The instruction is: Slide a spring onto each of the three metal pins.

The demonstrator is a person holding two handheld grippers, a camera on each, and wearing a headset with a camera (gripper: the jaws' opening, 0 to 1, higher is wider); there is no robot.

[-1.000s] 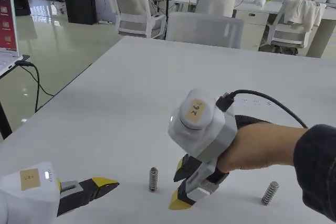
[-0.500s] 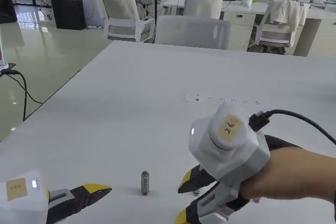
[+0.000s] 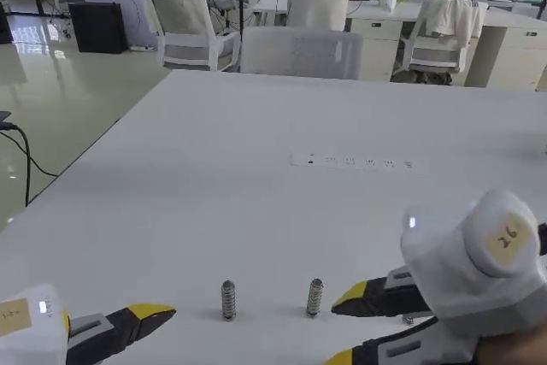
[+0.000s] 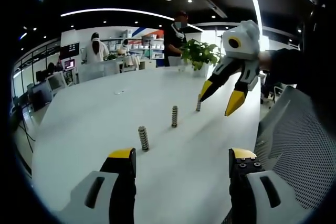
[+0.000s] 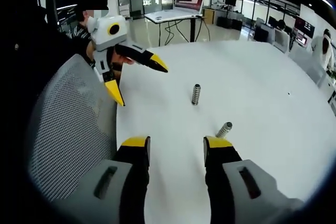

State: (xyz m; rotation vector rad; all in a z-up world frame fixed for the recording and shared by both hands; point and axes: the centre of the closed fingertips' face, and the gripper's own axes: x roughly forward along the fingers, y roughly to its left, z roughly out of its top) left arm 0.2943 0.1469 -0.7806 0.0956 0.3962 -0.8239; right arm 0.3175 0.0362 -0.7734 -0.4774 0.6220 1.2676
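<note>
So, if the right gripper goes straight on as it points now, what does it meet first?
Probably the near spring, just ahead of one jaw of the right gripper; the far spring lies beyond. Depth is unclear.

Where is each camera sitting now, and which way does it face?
Head view: on the headset, looking down across the table; left tool and right tool at bottom.
Left gripper view: along its open jaws, toward three springs and the right tool.
Right gripper view: along its open jaws, toward the left tool.
Shared: all three show the springs.
</note>
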